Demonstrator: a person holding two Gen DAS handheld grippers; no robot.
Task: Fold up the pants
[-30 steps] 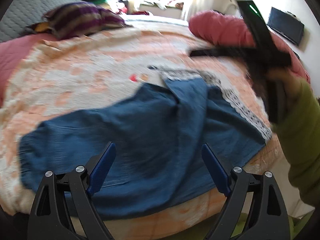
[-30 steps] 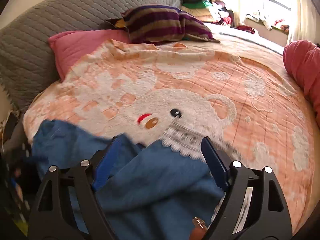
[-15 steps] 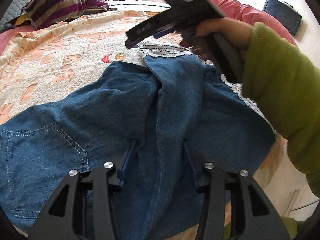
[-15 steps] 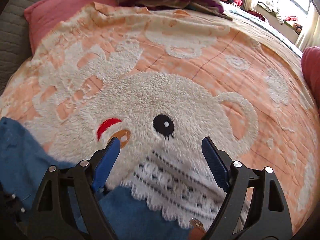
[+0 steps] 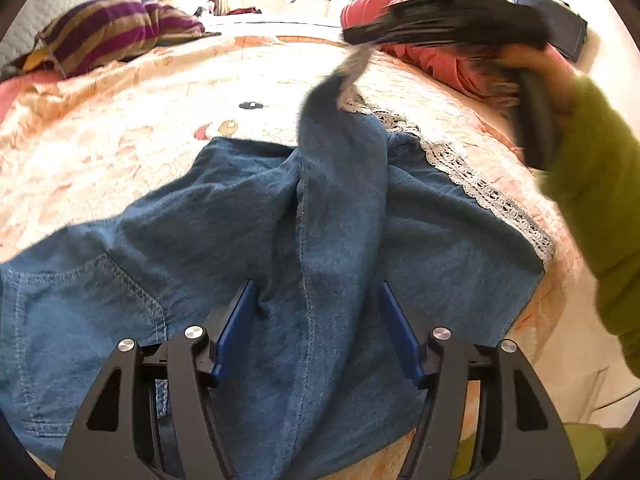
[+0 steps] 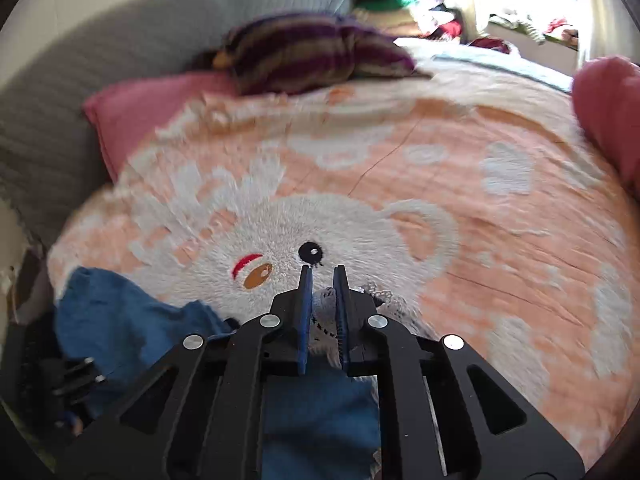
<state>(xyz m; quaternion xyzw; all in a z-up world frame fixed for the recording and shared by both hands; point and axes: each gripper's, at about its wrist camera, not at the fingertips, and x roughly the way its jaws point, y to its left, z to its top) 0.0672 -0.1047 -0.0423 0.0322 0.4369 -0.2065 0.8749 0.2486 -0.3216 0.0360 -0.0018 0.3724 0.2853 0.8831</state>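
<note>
Blue denim pants (image 5: 240,240) with white lace hems (image 5: 480,184) lie spread on the bed. My left gripper (image 5: 316,292) is part closed around a raised ridge of denim at the crotch seam, its blue pads on both sides of the fold. My right gripper (image 6: 323,276) is shut on the lace hem (image 6: 326,320) of the upper leg. In the left wrist view it (image 5: 440,20) holds that leg end lifted above the bed at the upper right, blurred by motion.
The bed has a peach blanket with a white bear (image 6: 320,232). A striped pillow (image 5: 108,28) and pink pillow (image 6: 136,112) lie near the grey headboard (image 6: 80,80). A red bolster (image 5: 420,52) lies at the far right. The bed edge (image 5: 560,300) drops off on the right.
My right gripper has shut on the lace hem and lifted the leg end off the bed. My left gripper stays around the denim fold, its jaws slightly wider.
</note>
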